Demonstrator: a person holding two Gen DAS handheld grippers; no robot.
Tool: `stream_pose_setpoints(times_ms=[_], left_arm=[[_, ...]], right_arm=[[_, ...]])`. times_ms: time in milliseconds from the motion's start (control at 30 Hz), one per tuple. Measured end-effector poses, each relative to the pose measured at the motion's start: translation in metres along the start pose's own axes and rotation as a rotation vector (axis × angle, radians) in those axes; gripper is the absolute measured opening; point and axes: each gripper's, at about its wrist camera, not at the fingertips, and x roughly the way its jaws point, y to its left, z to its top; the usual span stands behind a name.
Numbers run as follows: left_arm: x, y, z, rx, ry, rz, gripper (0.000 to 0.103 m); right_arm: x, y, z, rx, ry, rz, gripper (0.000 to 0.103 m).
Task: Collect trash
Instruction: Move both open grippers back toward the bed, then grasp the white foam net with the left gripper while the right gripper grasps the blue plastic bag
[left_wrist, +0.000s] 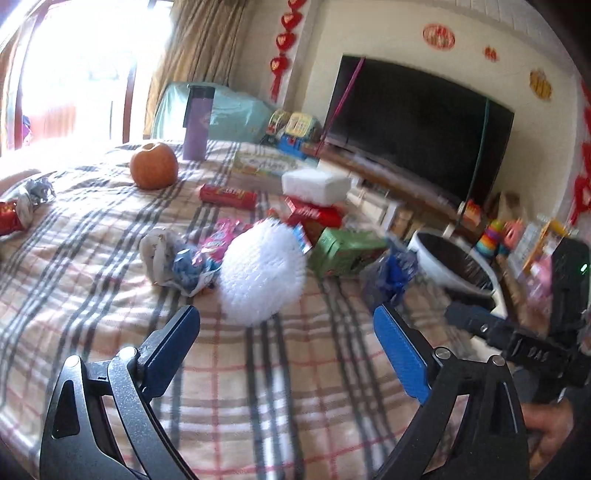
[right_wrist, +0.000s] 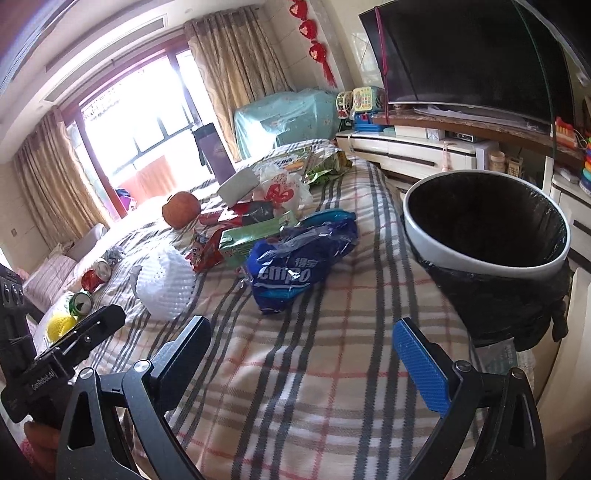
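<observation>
Both tongs, left (left_wrist: 286, 325) and right (right_wrist: 301, 338), gaping, empty. Straddle the white foam fruit net (left_wrist: 260, 273) squarely, clench gently, then carry to the black-lined white bin (right_wrist: 484, 258).

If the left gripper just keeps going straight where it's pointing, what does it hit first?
Most likely the white foam fruit net: it lies dead ahead of the open left gripper, with only bare plaid blanket between. Depth is uncertain.
</observation>
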Motion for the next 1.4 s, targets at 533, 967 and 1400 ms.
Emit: stream_pose_setpoints(times_ms=[533, 967, 1400], left_arm=[[0.031, 0.011, 0.013, 0.071, 0.081, 0.104, 0.100], [0.053, -0.002, 0.023, 0.144, 0.084, 0.107, 0.100], [0.050, -0.009, 0.020, 0.126, 0.119, -0.024, 0.030]], right_arm=[[0.035, 0.000, 0.026, 0.122, 0.057, 0.023, 0.099], [0.072, -0.013, 0.032, 0.198, 0.114, 0.014, 0.081], [0.042, -0.011, 0.026, 0.125, 0.049, 0.060, 0.039]])
